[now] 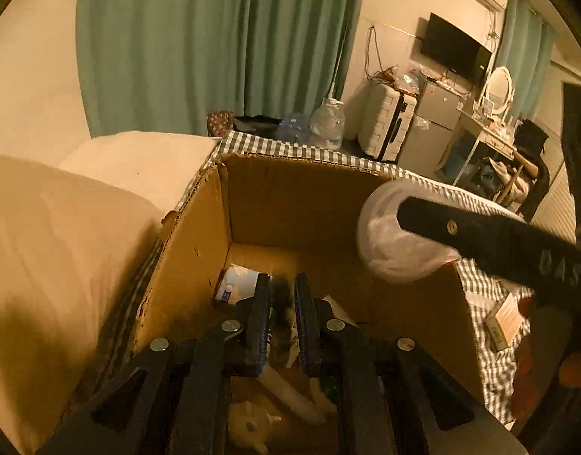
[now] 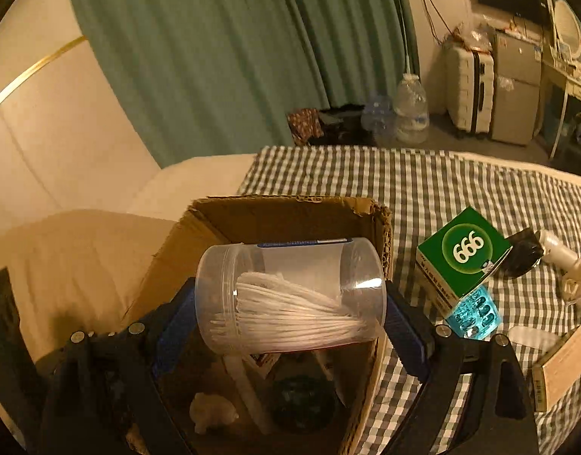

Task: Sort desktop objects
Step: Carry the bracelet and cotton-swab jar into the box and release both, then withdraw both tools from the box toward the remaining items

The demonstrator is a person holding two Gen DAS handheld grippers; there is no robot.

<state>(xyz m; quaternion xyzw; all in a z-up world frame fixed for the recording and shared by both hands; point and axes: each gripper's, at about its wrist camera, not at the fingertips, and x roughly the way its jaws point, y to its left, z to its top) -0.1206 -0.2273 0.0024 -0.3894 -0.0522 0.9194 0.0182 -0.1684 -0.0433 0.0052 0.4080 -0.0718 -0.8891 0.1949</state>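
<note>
1 clear plastic cylindrical jar of white cotton swabs [image 2: 290, 295], long axis sideways, lid left, clamped in right gripper [image 2: 290, 326] over 1 open brown cardboard box [image 2: 290, 208] | left gripper [image 1: 282, 322] narrow, holding nothing, above box | 1 green "666" carton [image 2: 461, 254], 1 blue blister pack [image 2: 474, 314] on checked cloth [image 2: 423, 185]

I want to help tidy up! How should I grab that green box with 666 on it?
Judging by its pose, take the green cardboard box across its two long narrow sides, coming from above. It lies tilted on the checked cloth, propped over the blue blister pack, so its broad top face is open and its sides are reachable.
</note>
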